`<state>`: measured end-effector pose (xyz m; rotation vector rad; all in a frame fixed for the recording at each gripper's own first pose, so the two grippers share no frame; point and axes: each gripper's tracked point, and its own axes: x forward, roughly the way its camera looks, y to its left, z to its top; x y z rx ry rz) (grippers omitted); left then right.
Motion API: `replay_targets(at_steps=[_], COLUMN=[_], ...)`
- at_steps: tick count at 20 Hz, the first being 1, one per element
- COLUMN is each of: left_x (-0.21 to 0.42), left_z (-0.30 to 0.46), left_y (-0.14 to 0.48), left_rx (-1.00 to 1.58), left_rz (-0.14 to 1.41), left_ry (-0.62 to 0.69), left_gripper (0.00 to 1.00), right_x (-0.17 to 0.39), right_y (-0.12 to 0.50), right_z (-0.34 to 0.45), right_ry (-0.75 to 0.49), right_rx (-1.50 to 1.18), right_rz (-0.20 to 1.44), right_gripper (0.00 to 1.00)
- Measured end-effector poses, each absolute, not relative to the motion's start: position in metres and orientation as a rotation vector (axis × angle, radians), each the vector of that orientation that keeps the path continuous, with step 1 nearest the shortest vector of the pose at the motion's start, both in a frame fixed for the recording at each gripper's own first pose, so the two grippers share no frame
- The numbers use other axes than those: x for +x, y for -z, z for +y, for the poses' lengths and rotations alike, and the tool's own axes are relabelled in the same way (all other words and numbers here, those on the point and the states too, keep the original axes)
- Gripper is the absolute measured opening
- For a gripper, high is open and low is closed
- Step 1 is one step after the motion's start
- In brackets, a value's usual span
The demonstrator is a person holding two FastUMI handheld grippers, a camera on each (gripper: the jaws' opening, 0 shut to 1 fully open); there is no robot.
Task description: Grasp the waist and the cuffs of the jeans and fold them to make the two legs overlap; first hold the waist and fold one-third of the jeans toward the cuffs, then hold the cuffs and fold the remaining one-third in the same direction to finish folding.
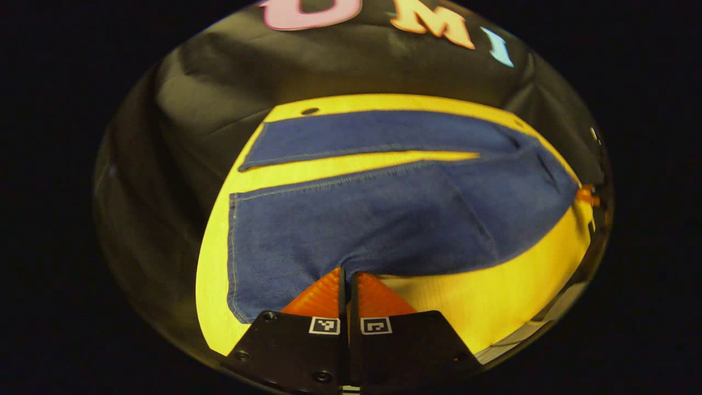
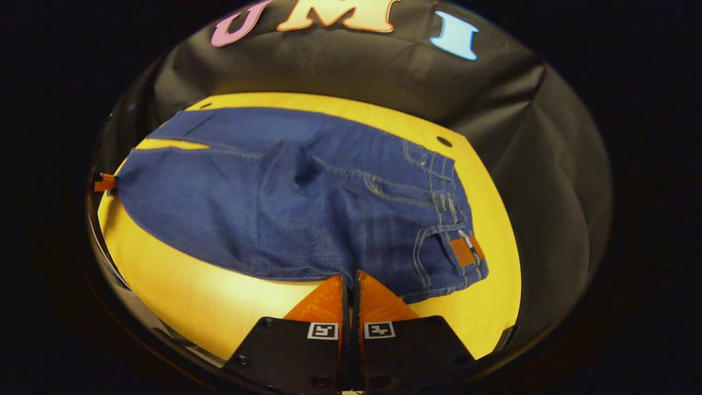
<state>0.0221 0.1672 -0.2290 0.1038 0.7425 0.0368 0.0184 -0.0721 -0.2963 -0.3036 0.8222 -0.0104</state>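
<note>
Two legs of the jeans (image 1: 384, 214) lay spread on the yellow desk (image 1: 510, 307), parted by a wedge of bare desk top, so the lengthwise fold that should stack them had not been made. In the left gripper view the cuffs (image 1: 241, 164) sat at the left and the cloth ran rightward toward the waist. The left gripper (image 1: 346, 282) stood at the near edge of the closer leg with its orange fingers (image 1: 318, 299) drawn together to a thin slit; whether any denim was caught between them could not be told, since the tips met right at the hem line.

In the right gripper view the waistband (image 2: 447, 219) with its leather patch (image 2: 466, 249) lay at the right. The right gripper (image 2: 350, 285) was likewise pinched nearly closed at the near edge of the seat, and its hold was equally unclear.

Several risks followed from this. If either gripper held only a sliver, or nothing, the lift would likely let the denim slide free. Both appeared to grip mid-edge rather than at the cuffs and waist, so the ends could sag and the fold land crooked. Uneven lifting might also drag the far leg across the desk.
</note>
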Motion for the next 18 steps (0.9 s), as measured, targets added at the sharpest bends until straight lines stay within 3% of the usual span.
replay_targets(at_steps=[10,18], left_x=[0.096,0.184], left_z=[0.165,0.158], left_y=[0.115,0.095], left_rx=[-0.058,0.033], left_rz=[0.472,0.436], left_ry=[-0.075,-0.05], left_gripper=[0.0,0.0], right_x=[0.098,0.173], right_y=[0.205,0.181], right_z=[-0.045,-0.033], right_ry=[0.131,0.122], right_rx=[-0.161,-0.132], right_rz=[0.564,0.437], right_gripper=[0.02,0.02])
